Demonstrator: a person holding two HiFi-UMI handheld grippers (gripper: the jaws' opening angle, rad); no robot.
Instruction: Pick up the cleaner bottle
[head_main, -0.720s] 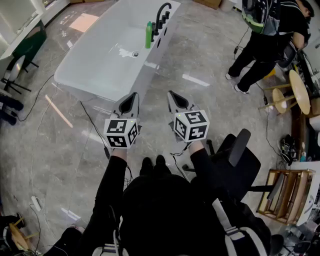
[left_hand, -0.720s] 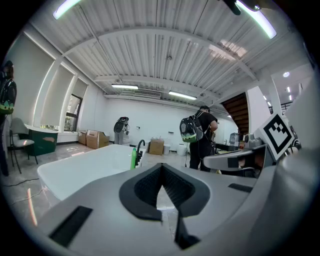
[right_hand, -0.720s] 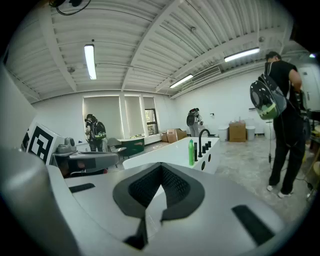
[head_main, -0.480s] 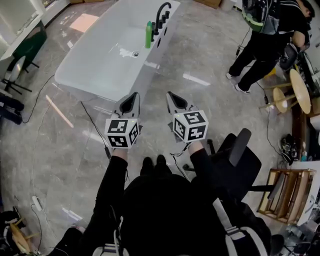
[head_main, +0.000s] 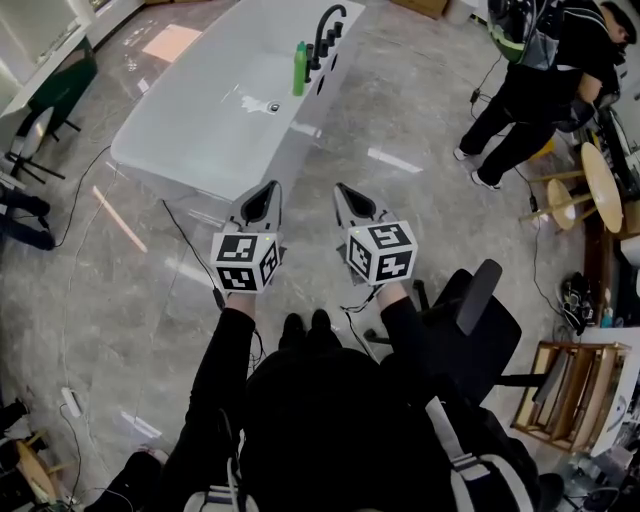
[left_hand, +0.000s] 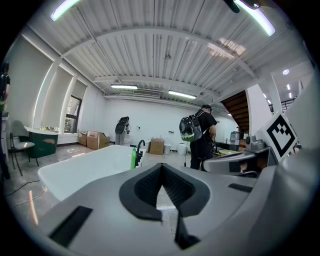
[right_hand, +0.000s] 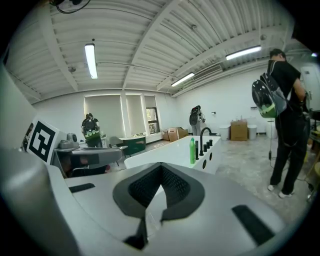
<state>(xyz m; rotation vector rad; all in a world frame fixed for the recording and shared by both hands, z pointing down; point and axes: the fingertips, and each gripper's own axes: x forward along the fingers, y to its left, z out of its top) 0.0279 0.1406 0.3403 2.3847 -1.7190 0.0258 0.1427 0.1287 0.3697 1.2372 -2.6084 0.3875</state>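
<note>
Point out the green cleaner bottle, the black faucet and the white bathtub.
green cleaner bottle (head_main: 299, 70), head view, middle of its body.
black faucet (right_hand: 201, 142), right gripper view, on its upright pipe.
white bathtub (head_main: 205, 125), head view, bare inside surface.

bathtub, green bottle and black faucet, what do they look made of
Bathtub: glossy white, probably acrylic or glazed ceramic; its smooth surface carries bright reflections.
Green bottle: probably plastic, an opaque, even bright green.
Faucet: likely metal in a matte black finish, going by the thin curved spout with little shine.
</note>
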